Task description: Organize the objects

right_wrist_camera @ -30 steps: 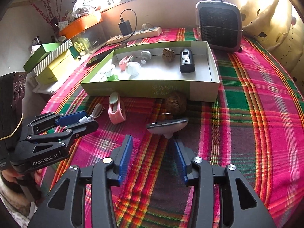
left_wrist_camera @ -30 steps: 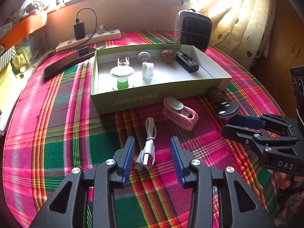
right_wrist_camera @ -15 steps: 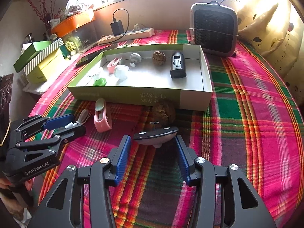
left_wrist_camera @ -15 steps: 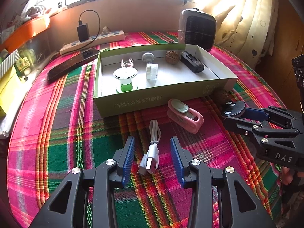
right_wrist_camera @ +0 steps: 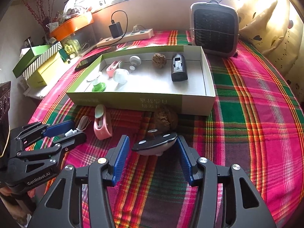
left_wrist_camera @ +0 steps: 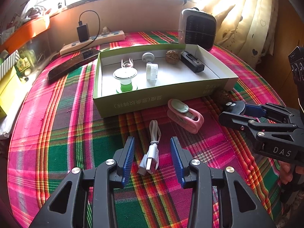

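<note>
Now my left gripper (left_wrist_camera: 152, 155) stands spread, its blue pads either side of the white USB cable (left_wrist_camera: 151, 152) on the plaid tablecloth (left_wrist_camera: 57, 129), not touching it. My right gripper (right_wrist_camera: 152, 148) also stands spread around the flat dark oval gadget with pale dots (right_wrist_camera: 154, 143); the right pad looks to touch its end, the left pad stands clear. Just beyond it sits a brown rough walnut (right_wrist_camera: 166, 117) against the near wall of the shallow green-and-white cardboard box (right_wrist_camera: 195, 102). A pink clip with a pale green pad (left_wrist_camera: 185, 113) lies between the cable and the box. Inside the box rest a green-and-white spool (left_wrist_camera: 124, 77), another walnut (left_wrist_camera: 172, 56) and a black rectangular device (left_wrist_camera: 191, 61).
</note>
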### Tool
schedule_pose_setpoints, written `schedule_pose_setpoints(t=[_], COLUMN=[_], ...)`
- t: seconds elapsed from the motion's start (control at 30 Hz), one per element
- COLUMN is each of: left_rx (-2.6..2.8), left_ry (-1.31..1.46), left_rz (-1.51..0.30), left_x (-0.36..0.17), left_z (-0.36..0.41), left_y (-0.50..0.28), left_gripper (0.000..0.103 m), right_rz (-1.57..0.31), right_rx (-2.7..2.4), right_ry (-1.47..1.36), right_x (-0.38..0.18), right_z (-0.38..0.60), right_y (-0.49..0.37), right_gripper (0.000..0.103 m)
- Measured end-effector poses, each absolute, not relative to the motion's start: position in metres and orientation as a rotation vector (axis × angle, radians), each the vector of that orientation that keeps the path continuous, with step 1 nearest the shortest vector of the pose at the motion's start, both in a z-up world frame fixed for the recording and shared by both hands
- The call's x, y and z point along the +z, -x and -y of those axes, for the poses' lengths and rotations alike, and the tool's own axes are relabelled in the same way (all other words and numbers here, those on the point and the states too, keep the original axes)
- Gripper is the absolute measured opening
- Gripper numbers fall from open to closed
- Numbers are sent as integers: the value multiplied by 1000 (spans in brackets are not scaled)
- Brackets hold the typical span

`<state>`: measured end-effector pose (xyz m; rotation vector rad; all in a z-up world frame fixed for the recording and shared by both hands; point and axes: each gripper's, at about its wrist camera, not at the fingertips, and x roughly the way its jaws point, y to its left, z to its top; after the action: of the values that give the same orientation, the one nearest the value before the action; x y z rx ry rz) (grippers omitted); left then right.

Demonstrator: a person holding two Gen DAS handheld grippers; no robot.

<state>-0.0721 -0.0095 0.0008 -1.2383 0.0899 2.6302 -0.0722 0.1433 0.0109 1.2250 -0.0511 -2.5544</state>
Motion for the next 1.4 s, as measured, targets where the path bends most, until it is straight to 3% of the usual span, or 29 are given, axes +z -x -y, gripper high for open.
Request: schedule_pose_setpoints(t=[0.13, 0.63, 1.2, 1.4], left_rx=[2633, 2658, 2656, 2654], left_ry=[1239, 1246, 1246, 1246], left_rz=[-91, -71, -65, -59], left_x=[1, 0, 0, 0], left_z=[9, 15, 17, 16], left_y=[72, 73, 73, 74], left_gripper=[35, 11, 10, 10], right_rz=[61, 70, 207, 135], right_rx=[-2558, -2559, -2596, -2614], right_ry=[-1225, -1220, -1253, -1260], right_x=[11, 12, 12, 13], right_z=[-145, -147, -161, -156], right_y=[72, 70, 75, 77], right_gripper=[46, 35, 35, 35])
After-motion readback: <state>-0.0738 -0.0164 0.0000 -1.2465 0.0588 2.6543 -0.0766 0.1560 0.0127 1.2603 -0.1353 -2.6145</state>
